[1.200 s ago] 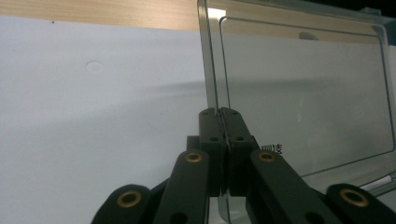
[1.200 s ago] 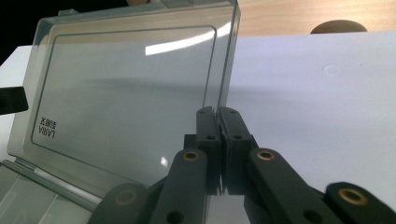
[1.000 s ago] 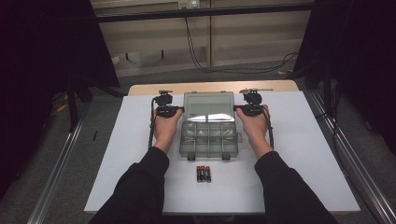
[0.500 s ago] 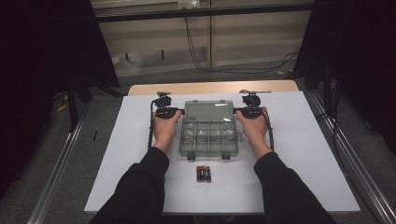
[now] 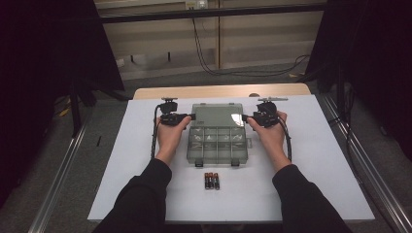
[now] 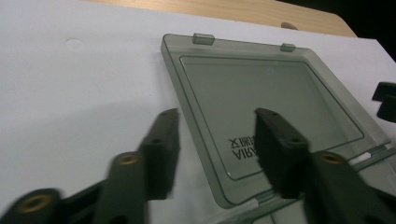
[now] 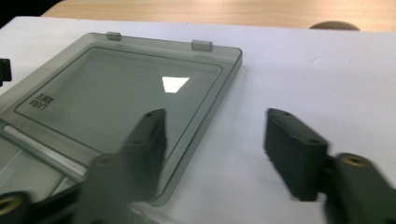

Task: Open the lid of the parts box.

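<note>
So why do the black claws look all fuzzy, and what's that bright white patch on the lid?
In both gripper views the jaws are smeared by motion blur. In the right gripper view the patch on the lid is glare from a lamp. The high view is dim, dark at its edges.

One box (image 5: 217, 141), lid (image 5: 216, 115) laid open flat behind it. Two latches (image 6: 203, 38) on lid's far edge. Three batteries (image 5: 211, 180) side by side, just in front of box. Two grippers: left gripper (image 5: 190, 117), right gripper (image 5: 247, 117). One table (image 5: 121, 165).
</note>
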{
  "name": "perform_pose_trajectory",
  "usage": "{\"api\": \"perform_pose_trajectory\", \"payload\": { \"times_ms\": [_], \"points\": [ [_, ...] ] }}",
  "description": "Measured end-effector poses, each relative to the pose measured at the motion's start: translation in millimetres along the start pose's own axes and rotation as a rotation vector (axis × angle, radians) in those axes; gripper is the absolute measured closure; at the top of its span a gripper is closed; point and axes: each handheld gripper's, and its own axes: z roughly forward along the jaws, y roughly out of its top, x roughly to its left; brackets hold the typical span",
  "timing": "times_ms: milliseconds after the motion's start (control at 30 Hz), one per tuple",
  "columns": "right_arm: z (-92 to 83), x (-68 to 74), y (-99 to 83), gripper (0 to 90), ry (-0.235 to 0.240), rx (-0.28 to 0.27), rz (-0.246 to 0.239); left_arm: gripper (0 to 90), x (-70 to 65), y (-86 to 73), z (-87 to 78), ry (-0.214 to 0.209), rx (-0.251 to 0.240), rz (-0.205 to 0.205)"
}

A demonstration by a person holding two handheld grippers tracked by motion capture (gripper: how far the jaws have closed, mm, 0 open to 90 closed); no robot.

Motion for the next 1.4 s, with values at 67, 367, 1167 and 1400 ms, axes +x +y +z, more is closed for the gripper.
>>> {"api": "perform_pose_trajectory", "payload": {
  "times_ms": [67,367,1167,1400],
  "points": [
    [-5.1,2.9,-1.2,25.5,-0.001,-0.014,-0.026,34.3,-1.5,-2.2,-1.7,-0.005,0.01,0.005],
    [-28.4,14.9,-9.3,0.0,0.048,-0.063,-0.108,1.1,-8.1,-10.6,-20.7,-0.114,0.034,0.051],
    [-105.0,20.2,-57.1,0.0,0.017,-0.172,-0.123,0.0,-37.3,-38.5,-71.8,-0.099,0.035,0.19],
    [-130.3,20.6,-71.9,0.0,0.012,-0.202,-0.132,0.0,-46.4,-46.7,-86.5,-0.113,0.046,0.203]
  ]
}}
